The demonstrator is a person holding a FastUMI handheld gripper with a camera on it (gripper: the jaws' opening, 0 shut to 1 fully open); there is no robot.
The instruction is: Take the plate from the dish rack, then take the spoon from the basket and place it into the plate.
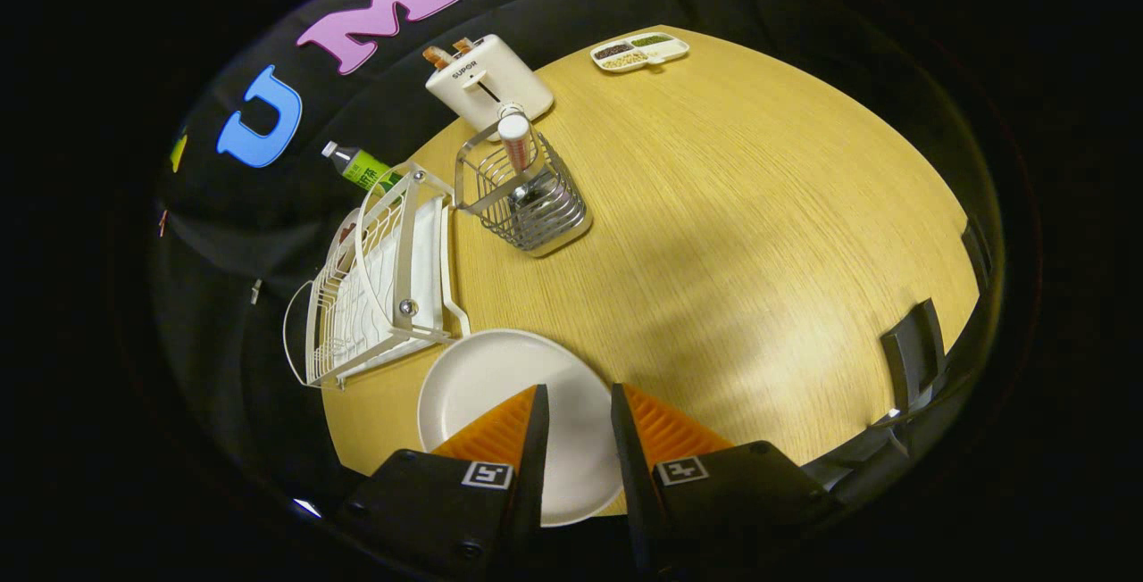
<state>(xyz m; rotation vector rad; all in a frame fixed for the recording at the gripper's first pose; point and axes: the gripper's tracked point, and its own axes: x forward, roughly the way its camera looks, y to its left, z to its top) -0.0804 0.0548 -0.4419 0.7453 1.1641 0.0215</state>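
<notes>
The tongs (576, 403) hang above the near edge of the counter (759, 234), their two fingers (534, 439) parted by a narrow gap with nothing held between them. Directly beneath the fingers, the plate (491, 377) lies flat on the counter, right side up and bare, its near rim close to the counter's edge.

Just beyond the plate, to its left, stands the dish rack (375, 296), a pale wire frame on a tray with a looped handle. The corner of the tray sits just beside the plate's far rim; whether they touch cannot be told.

Beyond the rack, ahead of the fingers, stands the basket (527, 194), a metal wire holder. The spoon (516, 145) stands upright in it, handle upward, bowl hidden among the wires.

A bottle (357, 167) lies behind the rack at the counter's far left edge. Farther back stands a toaster (487, 82), and well to its right a divided tray (638, 51) holds small portions of foodstuff.
</notes>
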